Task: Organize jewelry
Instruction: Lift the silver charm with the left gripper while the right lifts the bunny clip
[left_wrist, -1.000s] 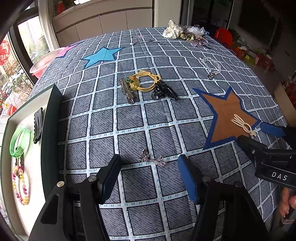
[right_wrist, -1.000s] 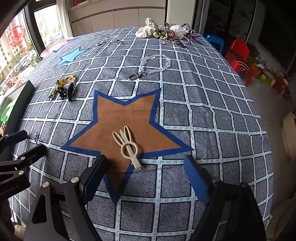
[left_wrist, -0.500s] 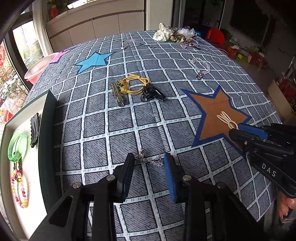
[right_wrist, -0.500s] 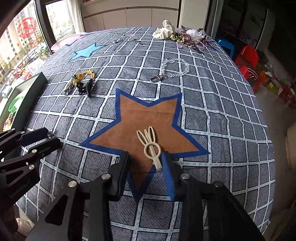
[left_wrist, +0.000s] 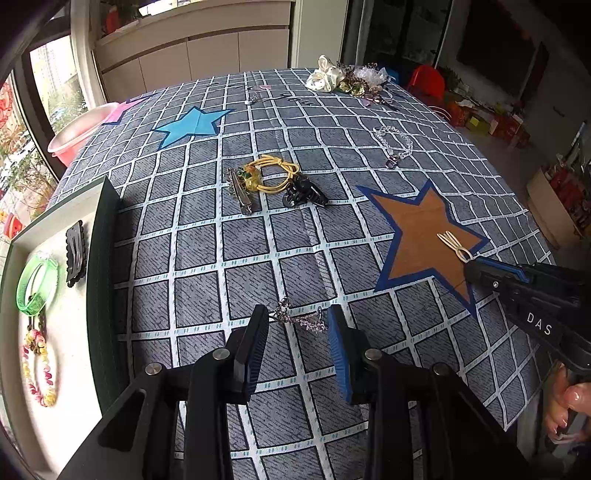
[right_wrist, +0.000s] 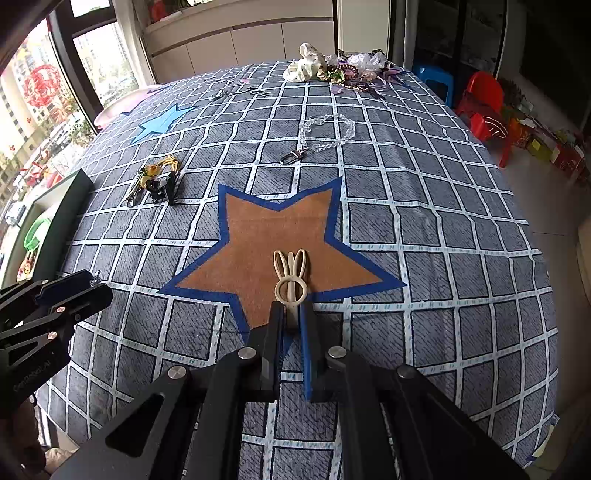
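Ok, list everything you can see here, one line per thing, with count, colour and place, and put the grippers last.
bunny hair clip: one, cream, brown star
rhinestone piece: one, silver, near cloth edge
yellow hair tie: one, mid cloth
black claw clip: one, beside the tie
metal clip: one, silver, left of tie
crystal chain: one, clear, far side
tray: one, dark-rimmed, left edge
green bangle: one, in tray
left gripper: brackets rhinestone piece
right gripper: shut on bunny hair clip

Only readable bit is "DAS" in white letters on the black body of the right gripper (left_wrist: 476, 266), seen from the left wrist. The left gripper (right_wrist: 96, 288) has some pale lettering on its side too, but it's too blurry to make out.
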